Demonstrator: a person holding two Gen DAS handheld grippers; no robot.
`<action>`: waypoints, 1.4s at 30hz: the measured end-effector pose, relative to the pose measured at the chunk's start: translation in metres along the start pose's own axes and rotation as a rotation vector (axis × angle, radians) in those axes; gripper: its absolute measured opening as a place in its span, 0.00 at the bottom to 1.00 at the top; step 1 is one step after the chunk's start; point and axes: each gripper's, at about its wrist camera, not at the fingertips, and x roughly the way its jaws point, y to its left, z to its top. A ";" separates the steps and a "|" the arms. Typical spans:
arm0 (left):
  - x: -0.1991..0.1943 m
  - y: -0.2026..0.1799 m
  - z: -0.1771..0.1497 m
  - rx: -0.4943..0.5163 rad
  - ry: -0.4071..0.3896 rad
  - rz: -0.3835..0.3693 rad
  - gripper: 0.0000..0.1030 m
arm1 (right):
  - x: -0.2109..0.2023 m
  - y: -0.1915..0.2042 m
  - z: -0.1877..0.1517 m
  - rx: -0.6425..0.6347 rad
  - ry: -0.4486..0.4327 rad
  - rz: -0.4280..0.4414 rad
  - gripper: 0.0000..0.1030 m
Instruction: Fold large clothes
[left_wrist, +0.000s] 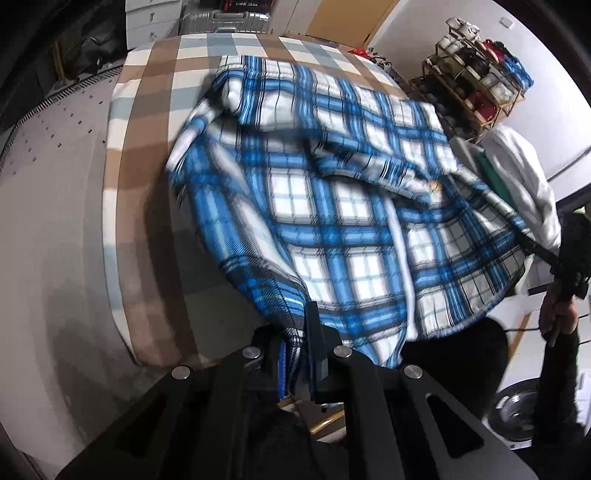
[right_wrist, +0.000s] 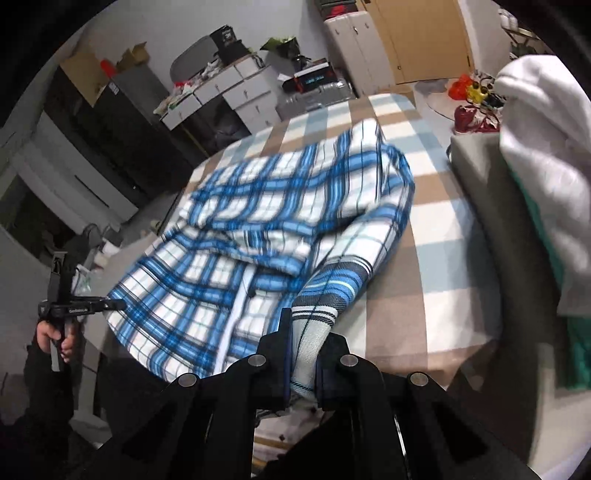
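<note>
checked brown, white and pale-blue cloth covers the worktop (left_wrist: 147, 155), whose rounded near edge is seen at 7 o'clock in the left wrist view, with bare grey floor beyond it toward 9 o'clock. a blue plaid shirt (left_wrist: 332, 206) is spread, rumpled and partly blurred, over the worktop's middle, its hem hanging past the near edge. the left gripper (left_wrist: 297, 343) is clenched on the shirt's hem at 6 o'clock. the right gripper (right_wrist: 303, 354) is clamped on a bunched striped part of the shirt at 6 o'clock in its own view. open checked cloth is left toward 3 o'clock there, up to a stack of white and green clothes (right_wrist: 543, 177) lying at the worktop's far side.
</note>
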 end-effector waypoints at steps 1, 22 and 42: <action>-0.001 -0.001 0.020 -0.013 0.010 -0.031 0.03 | -0.001 -0.001 0.011 0.010 0.000 0.004 0.09; 0.142 0.122 0.333 -0.461 0.219 -0.099 0.10 | 0.171 -0.128 0.290 0.247 0.338 -0.349 0.16; 0.091 0.044 0.306 -0.164 0.082 0.127 0.76 | 0.131 -0.026 0.208 0.068 0.035 -0.114 0.73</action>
